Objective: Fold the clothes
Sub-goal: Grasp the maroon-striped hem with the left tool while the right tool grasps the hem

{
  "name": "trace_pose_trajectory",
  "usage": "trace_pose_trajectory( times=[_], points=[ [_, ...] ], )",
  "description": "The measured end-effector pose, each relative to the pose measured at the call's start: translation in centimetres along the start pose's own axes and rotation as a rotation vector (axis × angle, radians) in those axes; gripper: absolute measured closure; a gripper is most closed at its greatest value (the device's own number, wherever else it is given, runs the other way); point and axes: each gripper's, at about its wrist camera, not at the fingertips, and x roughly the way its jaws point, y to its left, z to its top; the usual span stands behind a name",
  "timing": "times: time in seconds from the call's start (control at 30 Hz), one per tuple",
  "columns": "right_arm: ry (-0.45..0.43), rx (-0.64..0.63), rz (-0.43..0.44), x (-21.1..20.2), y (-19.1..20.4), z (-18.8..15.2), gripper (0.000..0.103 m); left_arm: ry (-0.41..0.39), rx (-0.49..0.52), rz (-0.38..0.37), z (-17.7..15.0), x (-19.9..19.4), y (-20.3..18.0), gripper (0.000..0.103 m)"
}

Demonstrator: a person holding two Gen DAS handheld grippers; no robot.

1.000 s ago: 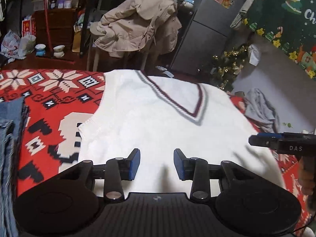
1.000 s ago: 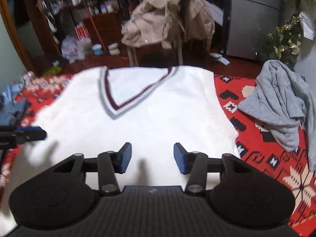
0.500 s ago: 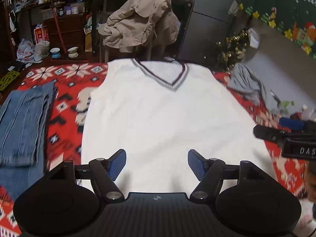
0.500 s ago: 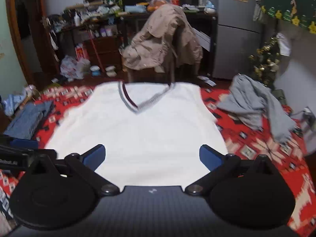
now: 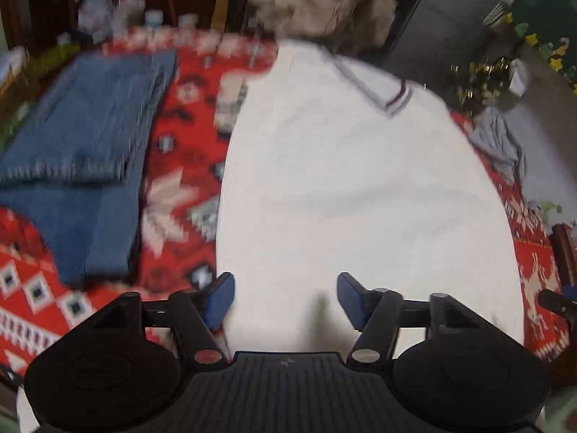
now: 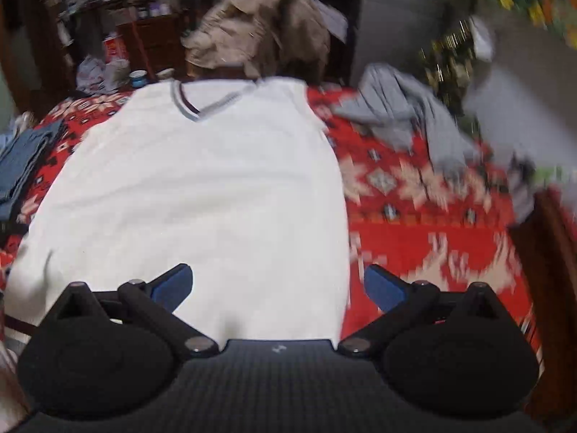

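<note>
The right hand-held gripper stands released at its widest, nothing between its blue pads; its jaws have just been opening. It hangs over the lower right edge of the white V-neck vest, one pad above the knit, the other above the red patterned blanket. The left hand-held gripper is also released, spread less wide and holding nothing; its jaws opened and have just been closing a little. It sits over the vest's lower left edge, the left pad right at the border with the blanket.

The vest lies flat, front up, in the middle of the blanket, its striped collar at the far end. Folded blue jeans rest on the blanket to the vest's left, apart from it. A crumpled grey garment lies to the right, near the far corner. Beyond the blanket's far edge a beige coat is draped over a chair, with cluttered shelves to its left and a grey refrigerator to its right. Both views are blurred.
</note>
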Motion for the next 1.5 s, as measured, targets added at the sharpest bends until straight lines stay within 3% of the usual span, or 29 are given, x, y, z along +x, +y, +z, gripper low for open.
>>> trace_pose_trajectory(
  times=[0.17, 0.37, 0.5, 0.6, 0.67, 0.93, 1.0, 1.07, 1.17, 1.23, 1.3, 1.43, 1.5],
  points=[
    [0.064, 0.216, 0.150, 0.4, -3.8, -1.6, 0.002, 0.064, -0.072, -0.097, -1.3, 0.2, 1.7, 0.046],
    [0.064, 0.337, 0.205, 0.0, -6.1, -3.7, 0.004, 0.096, -0.148, -0.135, -3.0, -0.4, 3.4, 0.046],
    [0.063, 0.422, 0.243, -0.1, -6.8, -4.6, 0.004, 0.122, -0.207, -0.215, -4.5, -1.1, 4.6, 0.046],
    [0.050, 0.447, 0.245, -0.3, -6.7, -5.0, 0.009, 0.156, -0.225, -0.278, -5.8, -1.1, 4.7, 0.059],
    [0.050, 0.463, 0.238, -0.2, -6.7, -5.2, 0.014, 0.175, -0.230, -0.281, -6.6, -0.8, 4.6, 0.069],
    [0.036, 0.500, 0.232, -1.0, -7.2, -5.7, 0.029, 0.184, -0.246, -0.309, -7.6, -0.3, 4.6, 0.073],
    [0.054, 0.506, 0.227, -0.9, -7.6, -6.0, 0.035, 0.179, -0.242, -0.287, -7.6, -0.3, 4.4, 0.080],
    [0.084, 0.541, 0.232, -0.5, -8.1, -6.7, 0.040, 0.170, -0.238, -0.262, -7.6, -0.4, 4.3, 0.096],
    [0.120, 0.585, 0.235, 0.0, -8.9, -7.6, 0.046, 0.155, -0.250, -0.248, -7.7, -0.5, 4.3, 0.096],
    [0.143, 0.601, 0.232, 0.4, -9.2, -8.1, 0.056, 0.138, -0.258, -0.243, -7.6, -0.8, 4.4, 0.097],
    [0.174, 0.620, 0.248, 1.1, -9.3, -8.5, 0.074, 0.126, -0.257, -0.242, -7.6, -1.1, 4.2, 0.097],
    [0.210, 0.623, 0.213, 2.2, -8.9, -8.4, 0.077, 0.110, -0.223, -0.214, -7.5, -1.6, 3.6, 0.097],
    [0.195, 0.571, 0.172, 2.0, -8.4, -7.7, 0.072, 0.099, -0.219, -0.212, -7.5, -2.1, 3.7, 0.097]
  ],
)
